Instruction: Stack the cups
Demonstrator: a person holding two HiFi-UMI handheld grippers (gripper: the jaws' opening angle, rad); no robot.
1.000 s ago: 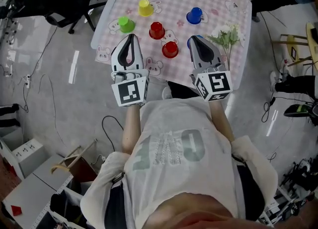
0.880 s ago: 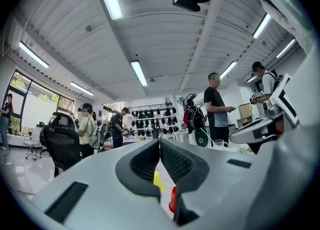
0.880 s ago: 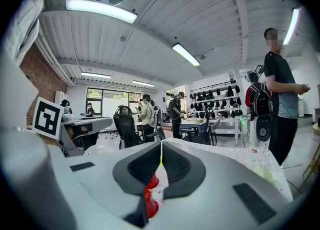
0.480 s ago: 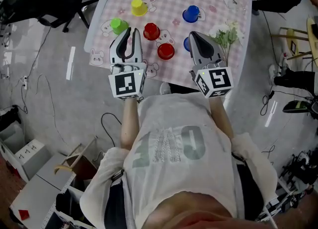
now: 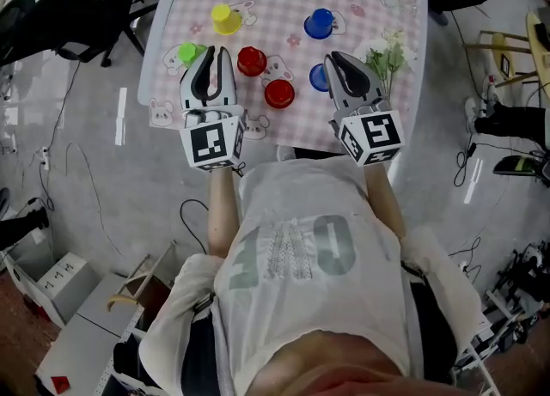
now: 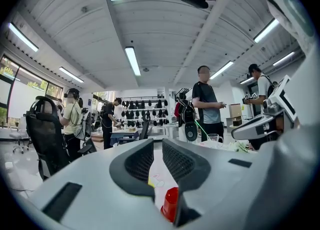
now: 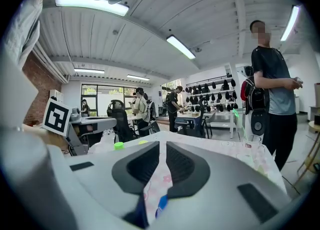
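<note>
On the pink checked desk [image 5: 284, 3], a green cup [image 5: 189, 52] stands just left of the left gripper [image 5: 216, 52], whose jaws are clenched on nothing. The yellow cup [image 5: 226, 18], far red cup [image 5: 252, 60], near red cup [image 5: 279, 93] and far blue cup [image 5: 320, 22] stand apart, unstacked. The right gripper [image 5: 335, 61], jaws closed and empty, partly hides the near blue cup [image 5: 318, 78], beside flowers [image 5: 384, 52].

Head view: high, steeply down on whole tabletop [image 5: 275, 8]. Left/right gripper views: low at near edge, roughly level, facing across it. All 3 share tabletop; left sees red cup [image 6: 170, 204] close.
</note>
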